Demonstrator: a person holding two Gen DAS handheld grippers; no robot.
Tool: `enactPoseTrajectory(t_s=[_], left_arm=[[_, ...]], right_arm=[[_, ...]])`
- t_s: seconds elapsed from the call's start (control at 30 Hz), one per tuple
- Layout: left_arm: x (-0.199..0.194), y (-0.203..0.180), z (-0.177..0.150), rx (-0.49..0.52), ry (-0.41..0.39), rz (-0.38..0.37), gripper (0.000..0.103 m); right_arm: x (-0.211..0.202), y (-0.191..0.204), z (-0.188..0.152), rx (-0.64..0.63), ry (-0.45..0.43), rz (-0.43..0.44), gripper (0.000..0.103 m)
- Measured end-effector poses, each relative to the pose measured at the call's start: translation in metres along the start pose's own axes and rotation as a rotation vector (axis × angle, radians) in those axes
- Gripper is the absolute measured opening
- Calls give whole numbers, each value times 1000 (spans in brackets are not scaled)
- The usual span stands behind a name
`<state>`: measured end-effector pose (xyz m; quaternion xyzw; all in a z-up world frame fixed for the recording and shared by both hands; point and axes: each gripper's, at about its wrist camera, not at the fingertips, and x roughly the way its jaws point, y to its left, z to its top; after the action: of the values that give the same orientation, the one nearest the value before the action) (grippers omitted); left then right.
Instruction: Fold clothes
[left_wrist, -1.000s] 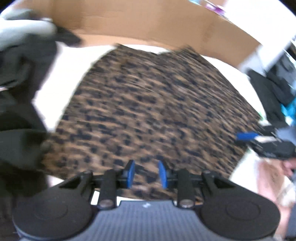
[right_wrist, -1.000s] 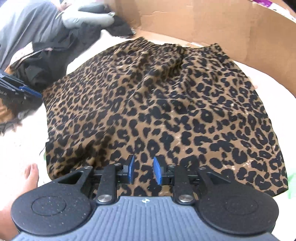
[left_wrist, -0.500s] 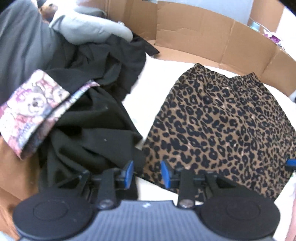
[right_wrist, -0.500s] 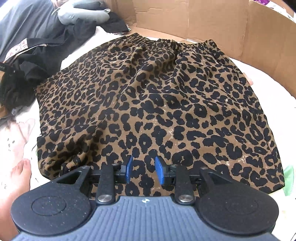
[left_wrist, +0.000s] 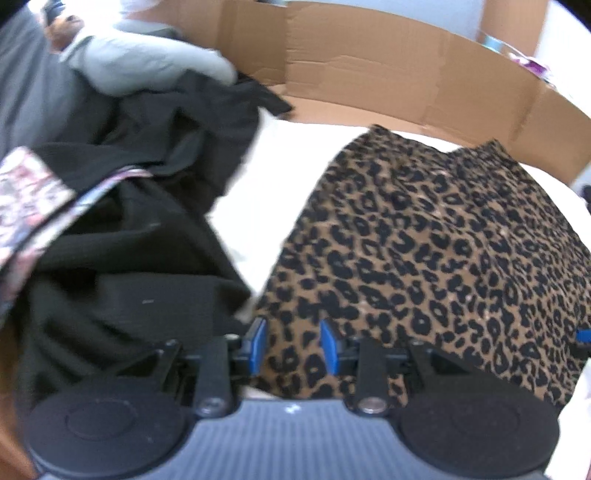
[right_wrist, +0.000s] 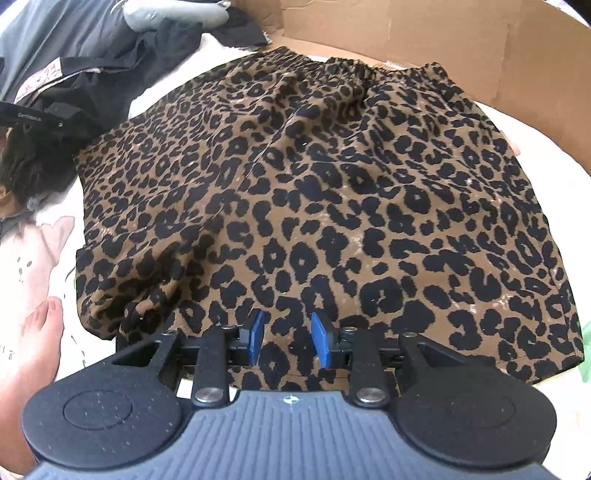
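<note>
While leopard-print skirt (right_wrist: 314, 192) lies flat w/ gathered waistband at far edge, left gripper (left_wrist: 291, 347) & right gripper (right_wrist: 288, 339) hover over near hem, both part-open, empty; black clothes pile (left_wrist: 122, 236) just left of skirt.

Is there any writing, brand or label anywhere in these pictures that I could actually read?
None can be read for certain.
Small pale lettering on the black device at the left edge: too small and blurred.
Tiny dark marks on the white printed sheet: unreadable.
The brown leopard-print skirt shows no label.
</note>
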<state>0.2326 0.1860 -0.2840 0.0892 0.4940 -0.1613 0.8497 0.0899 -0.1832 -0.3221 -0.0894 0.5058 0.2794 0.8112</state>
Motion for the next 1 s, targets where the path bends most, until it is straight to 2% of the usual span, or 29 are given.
enactPoseTrajectory(t_s=[0.07,0.27,0.43,0.53,0.73,1.0], left_arm=[[10,-4,0,18,3,-8,34],[34,8,1,-30,24,-22,38],[45,13,-2,-8,49,3,54],[49,13,-6,30,66,13,59],[59,39,-16,0,99,63,58],[56,50,-25,-21,106,-30,60]], right_arm=[[1,2,0,-12,3,-1,35],[1,5,-1,-17,7,8,37],[1,4,-4,-16,9,-3,40],[2,5,-5,-40,14,-12,40],[3,12,-9,-93,19,-16,40],[3,12,-14,-109,21,-19,40]])
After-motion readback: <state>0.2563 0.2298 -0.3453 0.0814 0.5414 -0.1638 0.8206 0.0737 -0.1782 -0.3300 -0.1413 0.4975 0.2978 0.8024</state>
